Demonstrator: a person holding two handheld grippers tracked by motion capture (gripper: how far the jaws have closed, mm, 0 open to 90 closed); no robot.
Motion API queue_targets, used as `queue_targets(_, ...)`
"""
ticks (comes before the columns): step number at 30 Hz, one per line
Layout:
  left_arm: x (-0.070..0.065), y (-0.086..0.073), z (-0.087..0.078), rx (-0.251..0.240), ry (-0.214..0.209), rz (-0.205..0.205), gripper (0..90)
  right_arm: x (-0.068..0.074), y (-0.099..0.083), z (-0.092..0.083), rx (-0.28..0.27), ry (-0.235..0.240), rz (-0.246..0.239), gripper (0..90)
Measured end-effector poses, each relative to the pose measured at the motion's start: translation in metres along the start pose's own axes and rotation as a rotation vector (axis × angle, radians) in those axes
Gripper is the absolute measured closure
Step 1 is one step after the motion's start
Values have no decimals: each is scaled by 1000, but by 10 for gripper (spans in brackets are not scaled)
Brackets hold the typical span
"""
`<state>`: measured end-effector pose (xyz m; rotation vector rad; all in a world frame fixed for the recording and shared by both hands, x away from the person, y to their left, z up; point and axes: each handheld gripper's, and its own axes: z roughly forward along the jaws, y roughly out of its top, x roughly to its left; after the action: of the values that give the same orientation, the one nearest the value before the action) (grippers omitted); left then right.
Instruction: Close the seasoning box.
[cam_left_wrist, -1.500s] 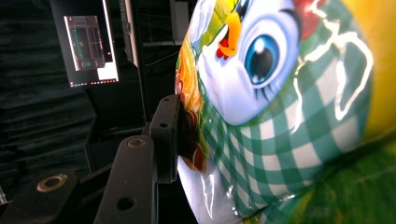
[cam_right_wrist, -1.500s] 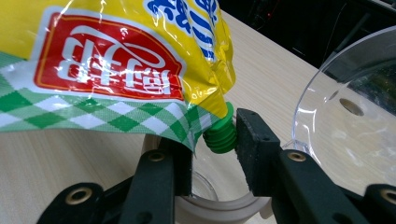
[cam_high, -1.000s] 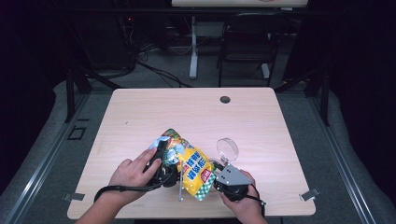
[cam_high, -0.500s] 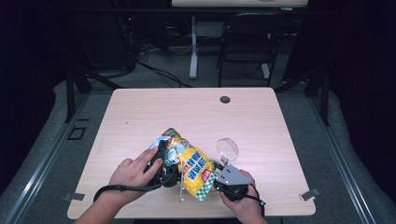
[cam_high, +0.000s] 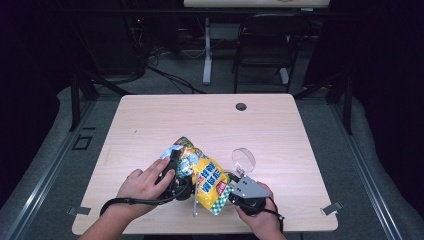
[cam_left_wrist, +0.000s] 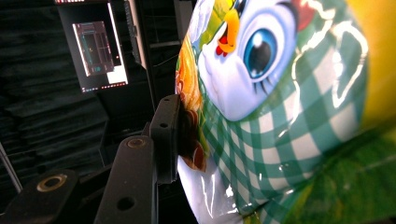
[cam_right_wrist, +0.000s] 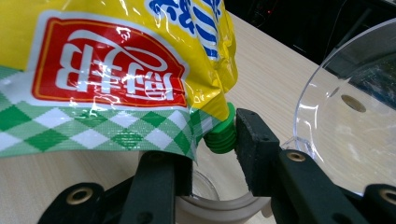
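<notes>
A: Where is the pouch?

B: The yellow pouch (cam_high: 205, 175) lies over the near middle of the table (cam_high: 150, 120), between both hands. The left gripper (cam_high: 175, 172) has it by the upper end; in the left gripper view one black pad presses flat against the printed foil (cam_left_wrist: 280, 93), the other jaw is hidden behind it.

A: And the right gripper?

B: The right gripper (cam_right_wrist: 212, 140) is closed on the green cap (cam_right_wrist: 220, 135) at the pouch's lower corner. A clear glass (cam_high: 243, 160) stands just beside it, its rim (cam_right_wrist: 224, 203) under the jaws
</notes>
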<state>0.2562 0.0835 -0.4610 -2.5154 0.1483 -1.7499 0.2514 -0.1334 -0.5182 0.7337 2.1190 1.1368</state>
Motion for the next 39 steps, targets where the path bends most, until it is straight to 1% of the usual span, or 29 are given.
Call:
queue_targets(6,1,0,0,3,-1,5,594,0,0,0,0,1,1,686)
queue_targets(7,2,1,0,4,-9,13,595,0,0,1,-1,-2,1,687)
queue_targets(9,2,1,0,4,-10,15,594,0,0,1,3,-1,1,687)
queue_targets(10,2,1,1,-5,4,15,595,0,0,1,2,0,3,687)
queue_targets(11,3,2,0,6,-9,22,594,0,0,1,1,-2,3,687)
queue_targets(20,4,4,-1,11,-6,29,594,0,0,1,3,-1,6,688)
queue_targets(21,5,4,-2,12,-3,39,594,0,-1,1,2,-1,6,688)
queue_targets(25,5,5,-2,10,0,44,594,0,-1,2,2,-1,4,689)
queue_targets(29,5,5,-3,9,0,40,594,-1,-1,1,2,-1,8,689)
queue_targets(34,6,6,-3,15,-2,47,595,-1,-1,2,3,-5,8,690)
queue_targets(39,6,7,-4,15,5,47,595,-1,-1,2,4,-7,8,690)
